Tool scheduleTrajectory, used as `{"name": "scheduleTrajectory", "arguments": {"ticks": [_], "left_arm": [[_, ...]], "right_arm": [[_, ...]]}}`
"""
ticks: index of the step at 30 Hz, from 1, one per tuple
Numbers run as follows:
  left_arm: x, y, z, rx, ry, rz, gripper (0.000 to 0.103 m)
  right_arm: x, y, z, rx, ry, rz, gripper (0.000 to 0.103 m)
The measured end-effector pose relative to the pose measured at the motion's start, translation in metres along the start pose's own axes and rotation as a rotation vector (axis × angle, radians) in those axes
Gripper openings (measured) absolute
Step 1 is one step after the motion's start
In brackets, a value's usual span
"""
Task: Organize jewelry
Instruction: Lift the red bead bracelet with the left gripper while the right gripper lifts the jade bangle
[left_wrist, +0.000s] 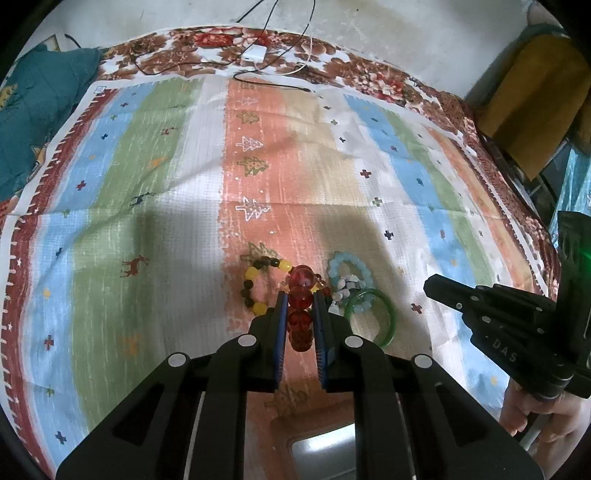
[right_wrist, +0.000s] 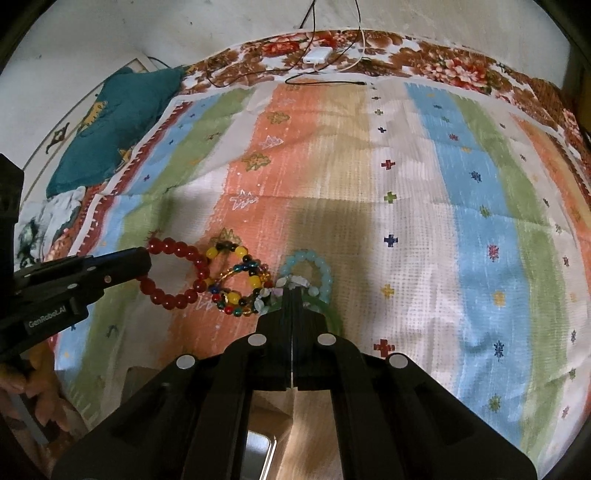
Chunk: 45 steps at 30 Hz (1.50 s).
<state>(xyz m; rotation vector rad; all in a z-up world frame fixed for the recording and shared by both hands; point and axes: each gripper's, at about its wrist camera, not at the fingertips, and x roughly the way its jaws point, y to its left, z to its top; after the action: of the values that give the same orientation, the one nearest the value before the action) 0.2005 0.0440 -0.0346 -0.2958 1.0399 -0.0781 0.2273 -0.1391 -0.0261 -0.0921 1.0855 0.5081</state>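
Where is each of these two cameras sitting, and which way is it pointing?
Left wrist view: sits on the left gripper, looking forward and down at the striped cloth; its fingers grip the red bead bracelet; the right gripper and a hand show at the right edge.
Right wrist view: sits on the right gripper, fingers shut beside the pale blue bracelet; the left gripper enters from the left.
Both share the cloth, the bracelets and the white charger.
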Motion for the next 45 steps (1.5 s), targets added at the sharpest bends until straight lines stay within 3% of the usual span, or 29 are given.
{"name": "scheduleTrajectory", "arguments": {"ticks": [10, 12, 14, 35, 41, 45], "left_arm": [[0.003, -0.001, -0.001, 0.005, 0.009, 0.010, 0.013], [0.004, -0.002, -0.001, 0.006, 0.009, 0.010, 0.013], [0.004, -0.002, -0.001, 0.011, 0.008, 0.010, 0.013], [0.004, -0.008, 0.000, 0.034, 0.011, 0.002, 0.013], [0.004, -0.009, -0.001, 0.036, 0.012, 0.002, 0.013], [0.004, -0.010, -0.001, 0.039, 0.012, 0.001, 0.013]], "right_arm": [[0.033, -0.015, -0.011, 0.015, 0.119, -0.074, 0.004], [0.038, -0.020, -0.013, 0.031, 0.131, -0.079, 0.026], [0.042, -0.022, -0.014, 0.033, 0.142, -0.085, 0.031], [0.081, -0.023, -0.021, 0.009, 0.228, -0.107, 0.030], [0.080, -0.027, -0.021, 0.012, 0.224, -0.119, 0.010], [0.075, -0.028, -0.022, 0.013, 0.213, -0.113, 0.008]]}}
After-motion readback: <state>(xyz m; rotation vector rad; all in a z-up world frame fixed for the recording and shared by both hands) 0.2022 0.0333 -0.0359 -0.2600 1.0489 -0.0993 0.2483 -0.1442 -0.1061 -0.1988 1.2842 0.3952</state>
